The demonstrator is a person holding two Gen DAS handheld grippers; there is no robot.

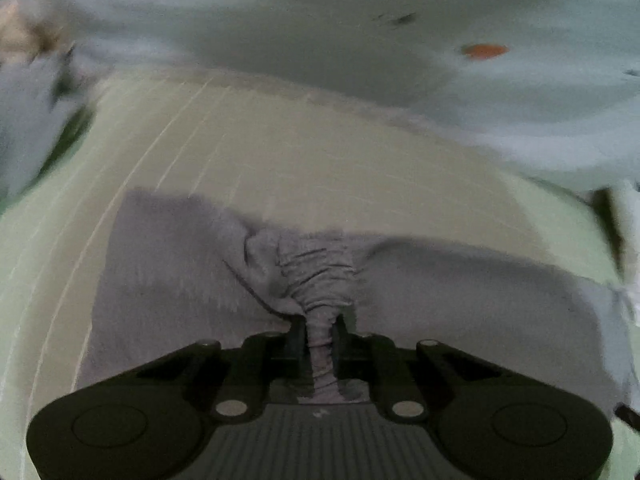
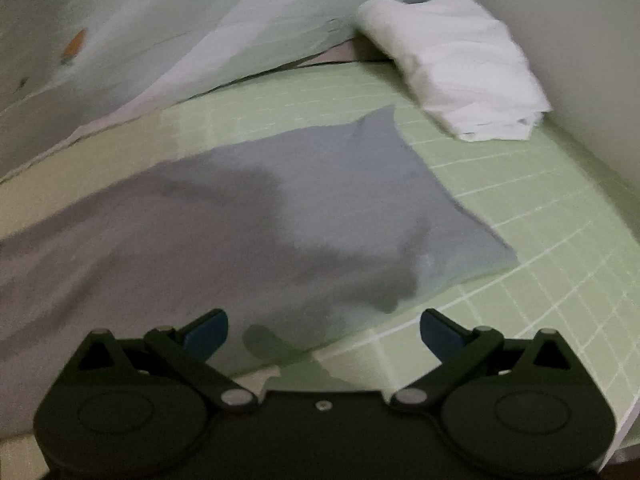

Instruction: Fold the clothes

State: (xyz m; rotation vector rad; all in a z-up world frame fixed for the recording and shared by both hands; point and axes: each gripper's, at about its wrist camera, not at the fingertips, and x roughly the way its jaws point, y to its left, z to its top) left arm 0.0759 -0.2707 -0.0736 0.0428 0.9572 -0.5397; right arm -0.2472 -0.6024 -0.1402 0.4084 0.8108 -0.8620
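**Grey garment pinched at one edge as fold gets under way**

The left gripper (image 1: 318, 334) is clamping a bunched ridge of the grey garment (image 1: 168, 264), its jaws nearly together on the cloth, while the rest is lying spread across the green gridded mat (image 2: 500, 184). The right gripper (image 2: 324, 330) is hovering with jaws wide and empty over the garment's near edge, angled downward. A clean fold is likely calling for it to take a matching edge first, so both hands are lifting level and carrying the cloth over without dragging. A folded white cloth (image 2: 452, 64) is sitting well apart at the mat's far corner.
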